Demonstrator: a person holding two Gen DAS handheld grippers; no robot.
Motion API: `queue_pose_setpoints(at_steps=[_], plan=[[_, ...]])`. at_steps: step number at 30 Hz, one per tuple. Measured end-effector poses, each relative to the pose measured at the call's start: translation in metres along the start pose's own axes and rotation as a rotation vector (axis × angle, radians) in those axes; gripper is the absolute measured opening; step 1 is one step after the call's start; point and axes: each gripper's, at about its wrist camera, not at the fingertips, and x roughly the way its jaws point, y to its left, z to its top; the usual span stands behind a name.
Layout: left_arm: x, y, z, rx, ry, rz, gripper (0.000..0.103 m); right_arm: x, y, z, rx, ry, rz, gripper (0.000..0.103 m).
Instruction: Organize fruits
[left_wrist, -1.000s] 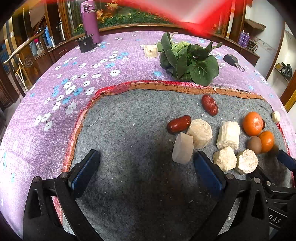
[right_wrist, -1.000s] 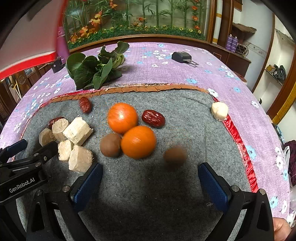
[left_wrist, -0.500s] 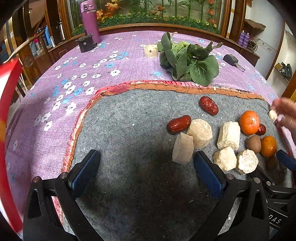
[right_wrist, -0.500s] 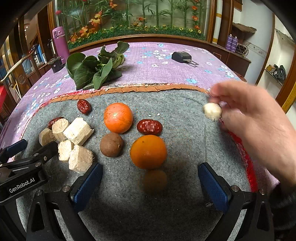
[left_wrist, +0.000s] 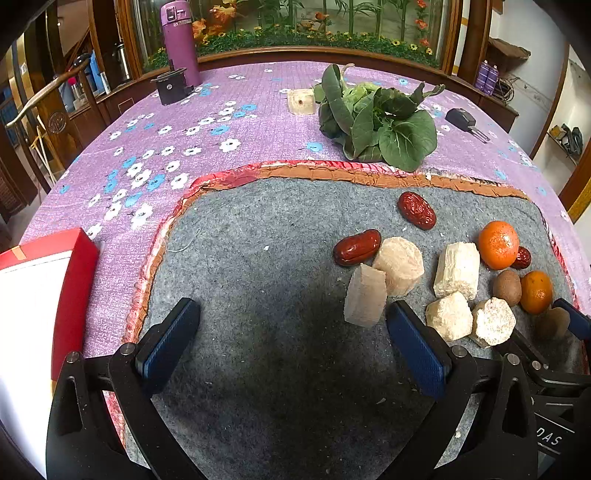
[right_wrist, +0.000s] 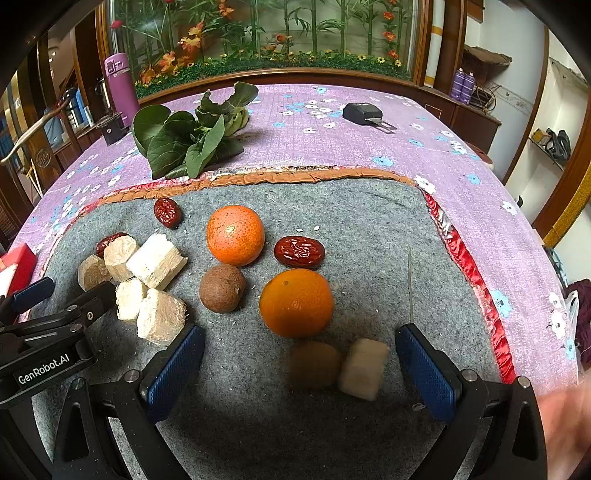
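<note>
Grey felt mat (left_wrist: 258, 258) covers the near part of a desk (left_wrist: 155, 147) draped in purple flowered cloth. At far left a red and white box (left_wrist: 40, 280) sits on the cloth beside the mat. The left gripper (left_wrist: 291, 343) hovers over bare felt, its blue-padded fingers (left_wrist: 168, 341) spread wide and holding nothing. To its right lie a smooth red date (left_wrist: 356, 246) touching a cluster of pale cut chunks (left_wrist: 397, 266), with a wrinkled date (left_wrist: 416, 210) farther back. Leafy greens (left_wrist: 376, 122) rest on the cloth behind the mat. Next come two oranges (right_wrist: 235, 235) (right_wrist: 296, 302), a brown round fruit (right_wrist: 221, 288) touching the rear orange, and a third date (right_wrist: 299, 252) between the oranges. The right gripper (right_wrist: 301, 369) is also released, fingers (right_wrist: 175, 369) wide apart; between them sit a blurred brown fruit (right_wrist: 314, 363) and a blurred pale chunk (right_wrist: 364, 369), side by side and touching neither finger.
</note>
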Motion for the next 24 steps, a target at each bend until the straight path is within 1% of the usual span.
queue_pose_setpoints(at_steps=[13, 14, 16, 17, 18, 20, 21, 22, 23, 24], plan=[[0.001, -0.001, -0.001, 0.0, -0.001, 0.004, 0.103, -0.001, 0.0, 0.0, -0.001, 0.006, -0.004, 0.103], [0.0, -0.002, -0.001, 0.001, 0.0, 0.006, 0.103, -0.002, -0.002, 0.0, -0.016, 0.015, 0.019, 0.103], [-0.006, 0.0, -0.005, 0.019, 0.022, -0.008, 0.103, -0.009, -0.008, -0.005, -0.046, 0.016, 0.096, 0.103], [-0.014, 0.002, -0.011, 0.029, 0.026, -0.006, 0.102, -0.016, -0.015, -0.01, -0.047, 0.005, 0.135, 0.102], [-0.023, 0.004, -0.016, 0.034, 0.01, -0.001, 0.102, -0.023, -0.021, -0.015, -0.045, -0.018, 0.166, 0.102], [-0.047, 0.008, -0.03, 0.068, -0.051, 0.013, 0.102, -0.04, -0.038, -0.026, -0.061, -0.082, 0.215, 0.102], [-0.064, 0.008, -0.038, 0.097, -0.088, 0.017, 0.102, -0.049, -0.045, -0.034, -0.07, -0.154, 0.238, 0.102], [-0.079, 0.008, -0.047, 0.121, -0.115, 0.013, 0.102, -0.059, -0.054, -0.039, -0.077, -0.183, 0.254, 0.102], [-0.09, 0.006, -0.054, 0.139, -0.129, -0.004, 0.102, -0.065, -0.055, -0.044, -0.127, -0.256, 0.222, 0.102], [-0.102, 0.003, -0.064, 0.168, -0.139, -0.041, 0.102, -0.07, -0.061, -0.043, -0.15, -0.232, 0.211, 0.102]])
